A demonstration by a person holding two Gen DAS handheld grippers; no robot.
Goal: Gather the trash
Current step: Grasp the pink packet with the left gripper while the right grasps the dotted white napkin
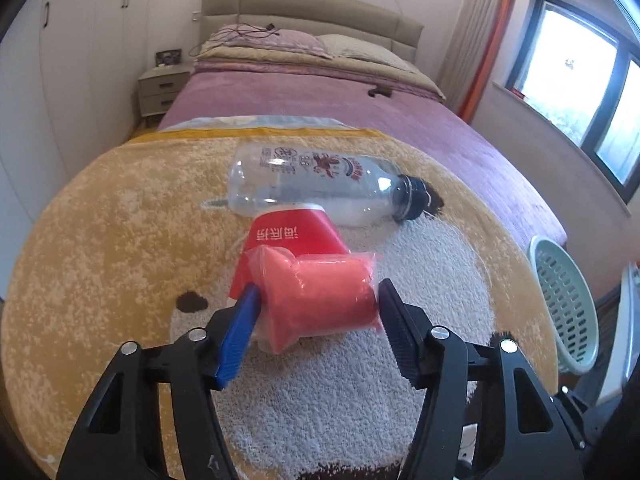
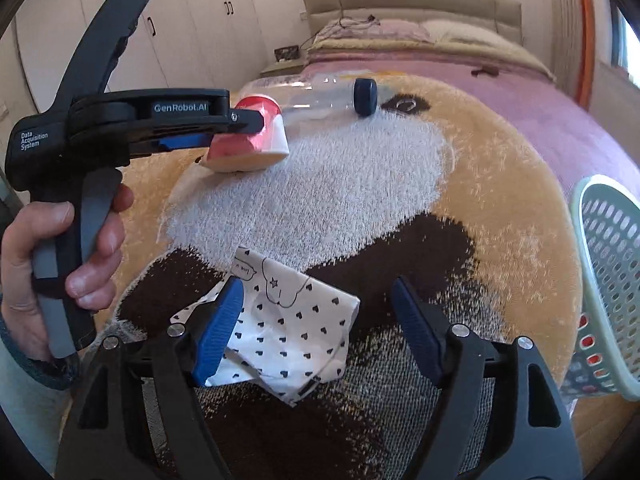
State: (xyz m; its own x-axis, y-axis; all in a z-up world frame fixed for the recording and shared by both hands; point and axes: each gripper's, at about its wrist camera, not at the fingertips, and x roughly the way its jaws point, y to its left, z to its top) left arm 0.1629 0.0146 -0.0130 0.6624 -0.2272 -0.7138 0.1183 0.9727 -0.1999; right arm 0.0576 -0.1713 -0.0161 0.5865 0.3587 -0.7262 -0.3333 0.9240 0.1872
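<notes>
A home bedroom: a bed (image 1: 320,92) with padded headboard (image 1: 304,8) and pillows (image 1: 276,40) at 12 o'clock, a nightstand (image 1: 162,88) and white wardrobes (image 1: 80,40) at 10 o'clock, a curtained window (image 1: 580,80) at 2 o'clock.

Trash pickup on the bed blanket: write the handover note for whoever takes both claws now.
Left claw: closing around the red plastic packet, which lies against the red paper cup; firm grip not confirmed.
Right claw: open, over the white heart-print wrapper, not gripping.
Clear bottle lies on its side behind the cup.
Green basket stands at the right bed edge with something red inside.
Left: packet, cup, bottle and wrapper into basket.
</notes>
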